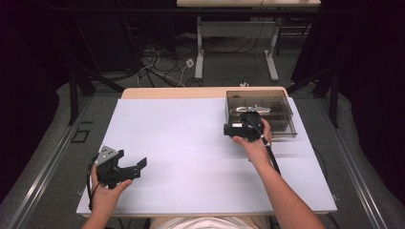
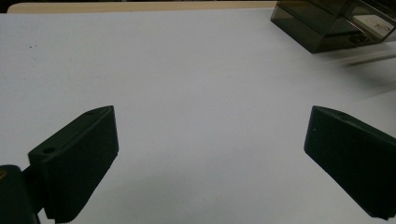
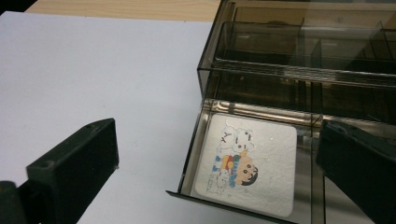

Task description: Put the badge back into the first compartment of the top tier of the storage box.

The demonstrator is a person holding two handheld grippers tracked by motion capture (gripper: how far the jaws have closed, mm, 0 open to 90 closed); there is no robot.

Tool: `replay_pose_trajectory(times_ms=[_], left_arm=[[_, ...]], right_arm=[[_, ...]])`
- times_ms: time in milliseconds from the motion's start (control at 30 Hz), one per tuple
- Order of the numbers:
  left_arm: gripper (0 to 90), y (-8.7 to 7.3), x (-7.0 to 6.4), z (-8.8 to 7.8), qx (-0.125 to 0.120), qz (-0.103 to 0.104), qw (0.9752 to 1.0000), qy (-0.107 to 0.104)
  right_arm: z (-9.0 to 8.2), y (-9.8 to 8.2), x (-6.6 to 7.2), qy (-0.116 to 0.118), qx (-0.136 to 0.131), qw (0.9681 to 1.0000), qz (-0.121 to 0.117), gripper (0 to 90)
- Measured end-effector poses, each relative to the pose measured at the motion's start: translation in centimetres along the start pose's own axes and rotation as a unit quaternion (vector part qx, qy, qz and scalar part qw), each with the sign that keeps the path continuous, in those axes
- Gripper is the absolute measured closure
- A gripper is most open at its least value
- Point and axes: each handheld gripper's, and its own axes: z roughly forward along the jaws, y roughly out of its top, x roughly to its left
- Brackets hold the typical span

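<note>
Your left gripper (image 1: 131, 168) is resting near the front left corner of the white table (image 1: 191, 143), jaws spread wide with nothing between them, well apart from the smoky plastic drawer box (image 1: 260, 113) at the far right. You are holding your right gripper (image 1: 239, 130) just in front of that box, over its pulled-out drawer (image 3: 243, 186). Its jaws are standing released, as wide as they go, gripping nothing. A white cartoon coaster (image 3: 250, 163) is lying flat in the drawer's left compartment, below and between the jaws, nearer the right one, touching neither.
</note>
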Motion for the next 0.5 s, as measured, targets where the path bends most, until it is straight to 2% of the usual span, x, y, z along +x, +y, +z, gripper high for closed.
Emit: replay_pose_trajectory(times_ms=[333, 500], left_arm=[[2.8, -0.1, 0.0, -0.2, -0.001, 0.001, 1.0, -0.003], [2.9, -0.1, 0.1, -0.3, -0.003, -0.001, 1.0, -0.006]], right_arm=[[-0.8, -0.4, 0.5, 0.007, -0.02, 0.9996, -0.019, 0.0], [-1.4, -0.6, 0.9, 0.02, -0.017, 0.9992, -0.031, 0.0]])
